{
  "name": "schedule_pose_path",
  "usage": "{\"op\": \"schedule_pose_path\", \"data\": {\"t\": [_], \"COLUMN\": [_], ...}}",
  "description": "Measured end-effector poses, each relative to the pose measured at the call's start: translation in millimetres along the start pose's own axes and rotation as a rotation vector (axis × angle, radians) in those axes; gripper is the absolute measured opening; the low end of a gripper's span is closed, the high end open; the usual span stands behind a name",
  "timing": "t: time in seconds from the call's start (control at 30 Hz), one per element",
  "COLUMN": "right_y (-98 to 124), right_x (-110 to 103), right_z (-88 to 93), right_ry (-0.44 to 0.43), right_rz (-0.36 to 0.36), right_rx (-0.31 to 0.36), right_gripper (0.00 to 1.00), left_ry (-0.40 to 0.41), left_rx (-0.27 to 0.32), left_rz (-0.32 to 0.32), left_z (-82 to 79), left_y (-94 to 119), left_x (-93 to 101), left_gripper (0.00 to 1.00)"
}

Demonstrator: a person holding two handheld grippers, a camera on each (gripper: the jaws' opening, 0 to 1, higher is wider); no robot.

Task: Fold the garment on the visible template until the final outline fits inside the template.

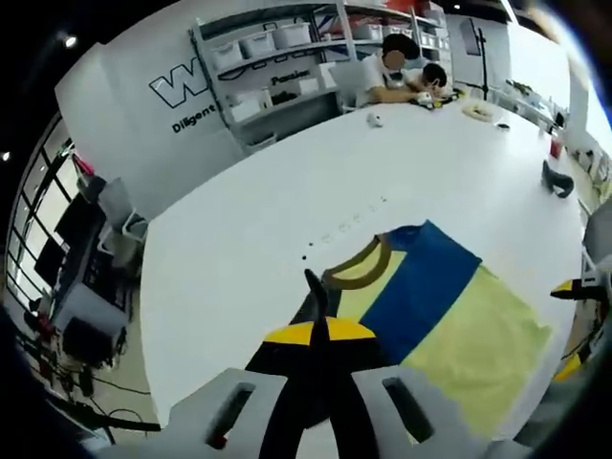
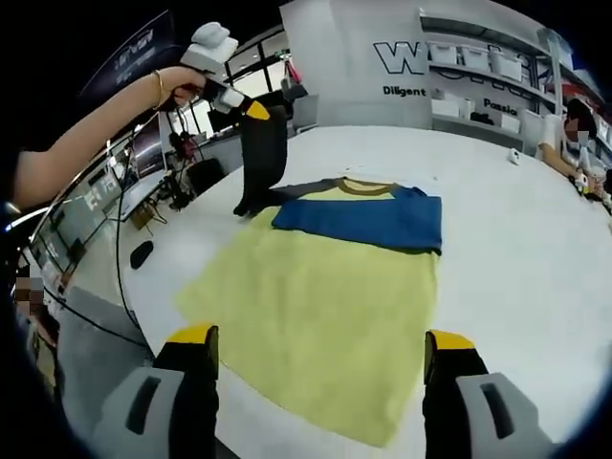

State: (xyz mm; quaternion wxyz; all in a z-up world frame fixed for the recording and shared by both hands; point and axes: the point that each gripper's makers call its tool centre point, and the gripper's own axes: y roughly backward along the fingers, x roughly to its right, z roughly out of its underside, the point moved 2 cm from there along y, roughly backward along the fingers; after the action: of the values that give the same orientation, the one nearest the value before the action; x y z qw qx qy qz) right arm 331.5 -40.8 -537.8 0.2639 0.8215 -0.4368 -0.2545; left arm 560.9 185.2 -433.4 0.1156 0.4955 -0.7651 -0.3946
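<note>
A yellow-green T-shirt [image 2: 325, 296] with a blue chest band [image 2: 368, 222], a brown collar [image 2: 361, 186] and dark grey sleeves lies flat on the white table [image 2: 507, 249]. My left gripper [image 1: 320, 332] is shut on one dark grey sleeve [image 1: 314, 301]. In the right gripper view the left gripper [image 2: 251, 108] holds that sleeve [image 2: 262, 158] up above the table, and it hangs straight down. My right gripper [image 2: 320, 339] is open over the shirt's hem, with nothing between its jaws. Its yellow tip [image 1: 574, 285] shows at the right of the left gripper view.
A row of small dark marks [image 1: 344, 225] runs across the table beyond the collar. A black object [image 1: 557, 179] and other small items lie toward the far end, where people [image 1: 402, 67] sit. Shelves [image 1: 277, 57] stand behind. Desks with monitors [image 2: 143, 163] flank the table's left edge.
</note>
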Motion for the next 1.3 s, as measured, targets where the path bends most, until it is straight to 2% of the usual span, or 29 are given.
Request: {"op": "schedule_pose_path", "data": {"t": [0.17,0.2,0.27,0.53,0.63,0.83,0.93,1.07,1.2,1.3], "right_y": [-1.0,-0.9,-0.5,1.5,2.9,4.2,4.6,5.1,4.4,3.0], "right_x": [-1.5,-2.7,-3.3,-3.6,-3.3,-0.3,2.0,7.3,11.2,11.4], "right_z": [0.5,-0.8,-2.6,-8.9,-9.6,-6.4,-3.9,-1.5,-0.7,-1.9], "right_ry": [0.005,0.004,0.005,0.002,0.005,-0.006,-0.011,-0.019,-0.027,-0.030], "right_rz": [-0.012,-0.022,-0.028,-0.049,-0.052,-0.048,-0.043,-0.033,-0.025,-0.026], "right_rx": [0.003,0.013,0.023,0.051,0.057,0.060,0.057,0.055,0.055,0.056], "right_gripper": [0.90,0.90,0.92,0.94,0.94,0.94,0.94,0.94,0.94,0.94], "left_ry": [0.010,0.026,0.045,-0.003,0.017,0.027,0.057,0.022,-0.034,-0.053], "left_rx": [-0.007,-0.003,0.003,0.033,0.065,0.117,0.118,0.122,0.150,0.152], "left_rz": [0.041,0.081,0.121,0.198,0.237,0.255,0.283,0.290,0.317,0.320], "left_z": [-3.5,-4.0,-4.9,-16.6,-25.3,-37.5,-39.8,-37.1,-33.3,-29.2], "left_y": [-10.1,-12.4,-15.4,-25.7,-28.7,-36.6,-41.4,-55.5,-58.3,-57.7], "left_x": [17.2,28.1,39.2,78.9,94.7,119.0,135.8,152.5,168.5,170.6], "left_gripper": [0.04,0.04,0.04,0.04,0.04,0.03,0.03,0.04,0.30,0.37]}}
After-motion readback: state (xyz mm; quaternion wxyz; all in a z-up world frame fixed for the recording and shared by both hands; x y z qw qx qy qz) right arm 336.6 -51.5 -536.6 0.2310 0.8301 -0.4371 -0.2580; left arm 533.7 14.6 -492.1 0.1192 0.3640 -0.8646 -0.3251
